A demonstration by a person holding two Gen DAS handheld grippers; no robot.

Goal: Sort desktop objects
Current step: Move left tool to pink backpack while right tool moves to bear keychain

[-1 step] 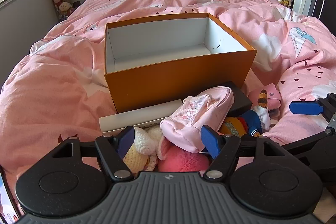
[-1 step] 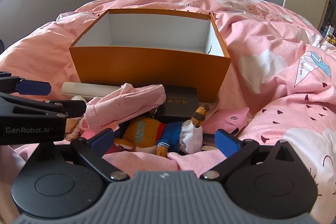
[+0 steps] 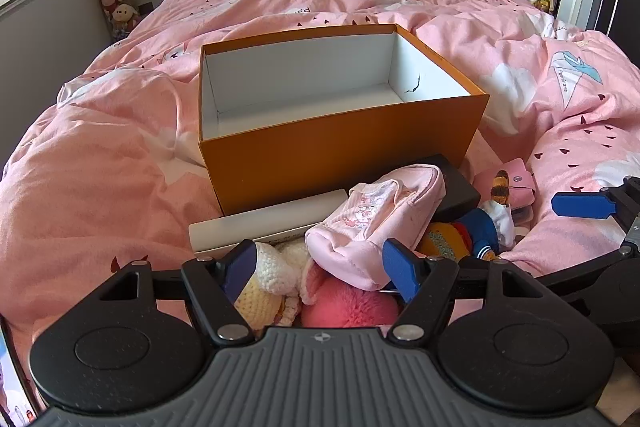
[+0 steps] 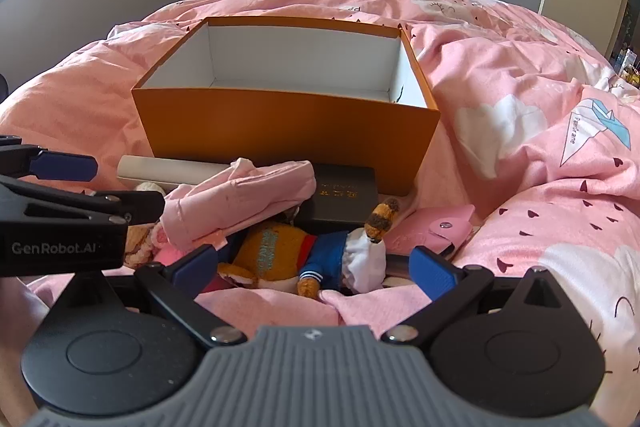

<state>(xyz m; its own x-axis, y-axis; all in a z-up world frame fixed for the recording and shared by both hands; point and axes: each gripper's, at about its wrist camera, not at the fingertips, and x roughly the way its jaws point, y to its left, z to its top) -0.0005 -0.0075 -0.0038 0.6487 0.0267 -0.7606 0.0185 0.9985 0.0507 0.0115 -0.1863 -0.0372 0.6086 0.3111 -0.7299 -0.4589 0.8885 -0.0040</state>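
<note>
My left gripper point(image 3: 320, 263) low over toy pile, jaws apart, nothing held. My right gripper point(image 4: 316, 265) same, jaws wide, straddling bear plush point(image 4: 304, 255). Pink pouch point(image 3: 376, 223) draped over pile on bed point(image 3: 100, 187), white tube point(image 3: 264, 223) and black box point(image 4: 346, 199) just behind. Orange box point(image 3: 340, 155) beyond, open, touching black box.

"GenRobot.AI" on left gripper point(image 4: 64, 167) body; "Paperplane" on duvet point(image 4: 520, 87) print.
</note>
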